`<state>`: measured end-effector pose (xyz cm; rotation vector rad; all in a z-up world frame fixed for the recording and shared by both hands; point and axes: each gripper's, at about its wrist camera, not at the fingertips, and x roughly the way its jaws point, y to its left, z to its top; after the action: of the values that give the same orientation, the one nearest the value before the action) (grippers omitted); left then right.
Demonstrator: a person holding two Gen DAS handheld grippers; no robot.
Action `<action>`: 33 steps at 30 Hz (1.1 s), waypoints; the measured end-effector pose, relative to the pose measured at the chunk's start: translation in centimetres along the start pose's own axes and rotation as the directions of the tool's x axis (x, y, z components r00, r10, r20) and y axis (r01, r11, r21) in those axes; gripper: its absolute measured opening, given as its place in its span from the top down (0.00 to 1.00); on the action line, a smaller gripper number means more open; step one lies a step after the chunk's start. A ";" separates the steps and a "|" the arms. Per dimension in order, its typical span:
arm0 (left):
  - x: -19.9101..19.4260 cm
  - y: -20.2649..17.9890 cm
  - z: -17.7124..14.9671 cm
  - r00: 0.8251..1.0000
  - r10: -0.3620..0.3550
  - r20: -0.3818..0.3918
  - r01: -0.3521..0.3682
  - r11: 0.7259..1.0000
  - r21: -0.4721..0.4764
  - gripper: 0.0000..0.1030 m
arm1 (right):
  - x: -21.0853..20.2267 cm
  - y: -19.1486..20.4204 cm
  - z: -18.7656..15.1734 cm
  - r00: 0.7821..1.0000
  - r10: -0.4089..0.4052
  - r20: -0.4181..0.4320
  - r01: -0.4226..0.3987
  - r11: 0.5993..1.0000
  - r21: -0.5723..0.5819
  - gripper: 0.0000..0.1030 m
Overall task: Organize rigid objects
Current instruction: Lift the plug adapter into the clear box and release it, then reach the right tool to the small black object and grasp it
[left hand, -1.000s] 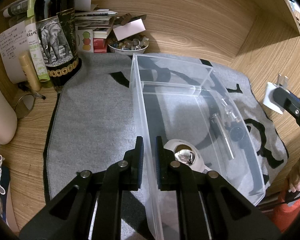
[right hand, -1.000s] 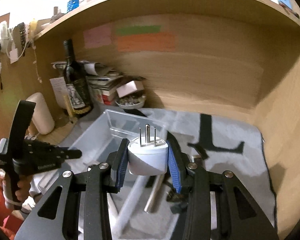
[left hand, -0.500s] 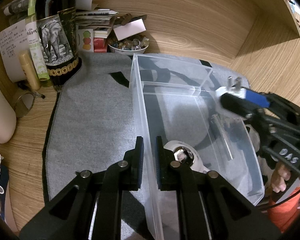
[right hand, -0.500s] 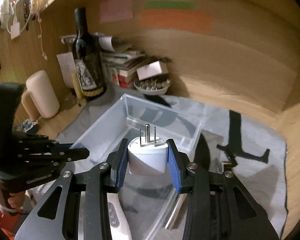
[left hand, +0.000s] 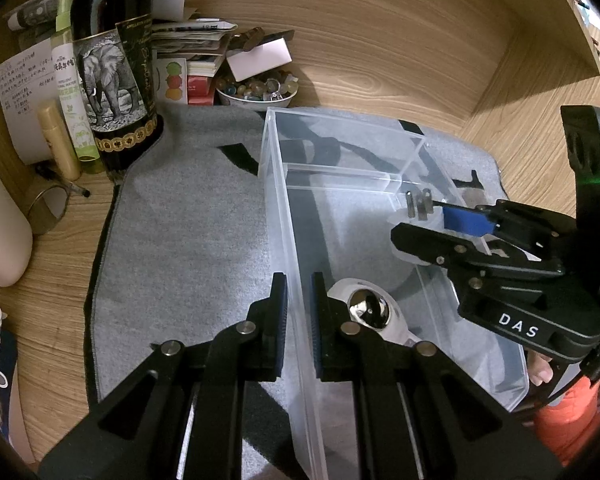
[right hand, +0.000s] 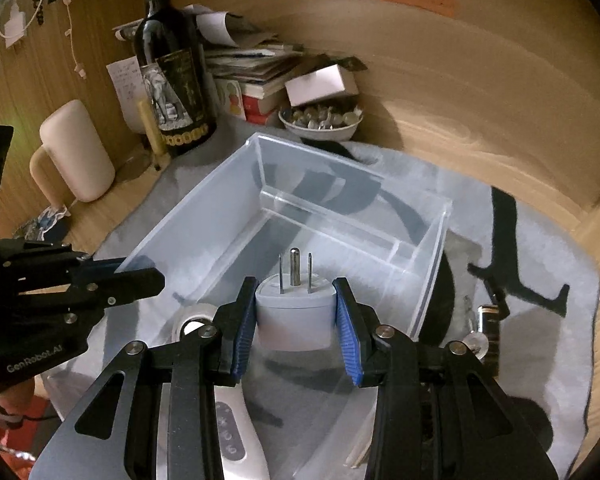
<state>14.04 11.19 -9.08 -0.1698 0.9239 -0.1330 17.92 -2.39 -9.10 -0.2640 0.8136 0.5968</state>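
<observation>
A clear plastic bin (left hand: 340, 122) (right hand: 320, 156) stands on a grey mat (left hand: 180, 220). My left gripper (left hand: 299, 280) (right hand: 140, 276) is shut on the bin's left wall, one finger inside and one outside. The right gripper (right hand: 295, 284) (left hand: 420, 220) is shut on a white plug adapter (right hand: 294, 320) (left hand: 418, 206), prongs pointing away, and holds it above the bin's inside near the right wall. In the bin's near end lies a white handheld device with a chrome ball head (left hand: 370, 312) (right hand: 228, 432).
A dark wine bottle (left hand: 112, 68), a bowl of stones (left hand: 256, 92) and stacked books crowd the back left corner. A cream cylinder (right hand: 76, 152) stands at the left. Small metal items (right hand: 488, 320) lie on the mat right of the bin. Wooden walls enclose the desk.
The right gripper has carried the plug adapter from the right edge in over the bin and lower, tipping downward. The left gripper has stayed on the bin wall.
</observation>
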 end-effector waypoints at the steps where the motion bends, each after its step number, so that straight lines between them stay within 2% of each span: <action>1: 0.0 0.1 0.0 1.000 -0.001 0.001 0.001 1.000 -0.002 0.91 | 0.1 0.0 0.0 1.000 0.001 -0.004 -0.001 1.000 0.000 0.67; 9: 0.0 0.1 0.0 1.000 0.001 0.001 -0.001 1.000 0.000 0.91 | -1.0 0.6 -0.1 1.000 0.003 0.025 -0.002 1.000 -0.019 0.63; 12: 0.0 0.1 0.0 1.000 0.002 0.001 -0.002 1.000 0.000 0.91 | -2.0 0.8 -0.1 0.998 0.000 0.057 0.001 1.000 -0.017 0.56; 14: 0.0 0.1 0.0 1.000 0.003 0.000 -0.003 1.000 0.001 0.91 | -2.9 0.7 -0.1 0.996 -0.003 0.086 0.004 1.000 -0.015 0.47; 17: 0.0 0.1 0.0 1.000 0.003 0.000 -0.003 1.000 0.001 0.91 | -4.7 0.5 -0.2 0.989 -0.030 0.141 0.032 0.999 -0.011 0.35; 20: 0.0 0.1 0.0 1.000 0.003 0.000 -0.003 1.000 0.001 0.91 | -6.1 -0.1 -0.3 0.981 -0.061 0.183 0.062 0.998 0.002 0.28; 26: 0.0 0.1 0.0 1.000 0.003 0.000 -0.003 1.000 0.002 0.91 | -8.7 -2.3 -0.8 0.961 -0.145 0.237 0.136 0.989 0.056 0.26; 33: 0.0 0.1 0.0 1.000 0.002 0.000 -0.002 1.000 0.001 0.91 | -10.2 -5.8 -2.2 0.942 -0.239 0.234 0.206 0.966 0.157 0.26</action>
<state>14.04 11.30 -9.11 -0.1674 0.9239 -0.1315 14.58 -12.03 -2.94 -0.1536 0.5641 0.3529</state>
